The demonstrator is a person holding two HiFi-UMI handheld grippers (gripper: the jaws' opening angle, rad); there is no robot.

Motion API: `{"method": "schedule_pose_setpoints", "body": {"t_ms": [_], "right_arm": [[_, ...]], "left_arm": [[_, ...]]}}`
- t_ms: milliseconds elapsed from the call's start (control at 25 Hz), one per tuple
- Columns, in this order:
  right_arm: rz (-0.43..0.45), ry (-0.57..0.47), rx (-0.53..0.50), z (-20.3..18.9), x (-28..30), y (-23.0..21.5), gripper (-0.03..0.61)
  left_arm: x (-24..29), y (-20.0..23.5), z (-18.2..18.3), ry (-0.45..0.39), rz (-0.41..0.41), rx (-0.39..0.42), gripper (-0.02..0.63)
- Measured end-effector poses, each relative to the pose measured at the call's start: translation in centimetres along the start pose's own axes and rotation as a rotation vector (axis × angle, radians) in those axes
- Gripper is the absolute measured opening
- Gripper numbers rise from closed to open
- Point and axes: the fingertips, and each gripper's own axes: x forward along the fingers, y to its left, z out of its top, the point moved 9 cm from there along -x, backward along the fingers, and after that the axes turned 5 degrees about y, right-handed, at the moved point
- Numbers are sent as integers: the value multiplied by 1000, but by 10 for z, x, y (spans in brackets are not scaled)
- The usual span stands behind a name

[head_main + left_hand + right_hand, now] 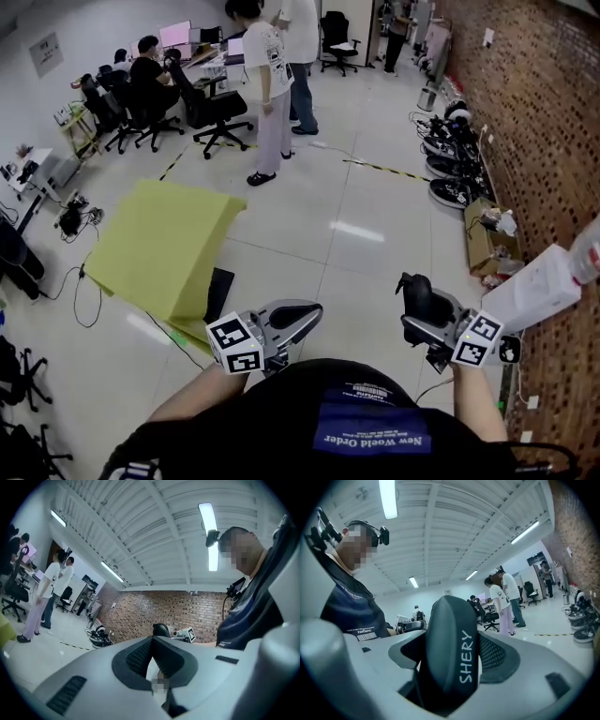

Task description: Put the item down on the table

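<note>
- The person is standing on a pale, shiny floor and holding a gripper in each hand, low at 6 o'clock in the head view.
- The right gripper is clamping a black rounded item that has white lettering along its length. The item is filling the gap between the jaws and is hanging in the air at about 5 o'clock, resting on nothing.
- The left gripper is carrying nothing. Its jaws are pressing together at the tips, with nothing between them.
- A yellow-green table is sitting at about 10 o'clock, well apart from both grippers, and its top is looking bare.
- Two people are standing at 12 o'clock, others are sitting at desks near 11 o'clock, and a brick wall is running along the 3 o'clock side.
- Progress, as a judgement: the item is in hand but not yet put down, so the main step is remaining. The right gripper is needing to travel toward 10 o'clock, lower the item onto the tabletop and open its jaws.
</note>
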Motion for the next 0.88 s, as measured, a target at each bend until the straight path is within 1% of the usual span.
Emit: {"method": "schedule_pose_setpoints", "body": {"t_ms": [160, 360, 440, 600, 680, 800, 880], "right_arm": [[20, 5, -10, 33, 64, -31, 328], [124, 48, -1, 63, 154, -68, 328], [172, 63, 0, 77, 192, -87, 328], [288, 88, -2, 81, 252, -130, 328], [357, 105, -11, 89, 292, -152, 328], [464, 130, -29, 111, 356, -186, 328], [526, 154, -34, 129, 397, -206, 328]], "left_arm": [[-18, 60, 31, 1, 13, 30, -8], [-51, 123, 59, -36, 116, 12, -8], [-65, 145, 69, -48, 172, 6, -8], [-75, 175, 64, -79, 295, -11, -7], [-82, 195, 68, -96, 367, -12, -8], [-93, 230, 83, -129, 483, 2, -8], [-98, 252, 97, -163, 560, -6, -8]]}}
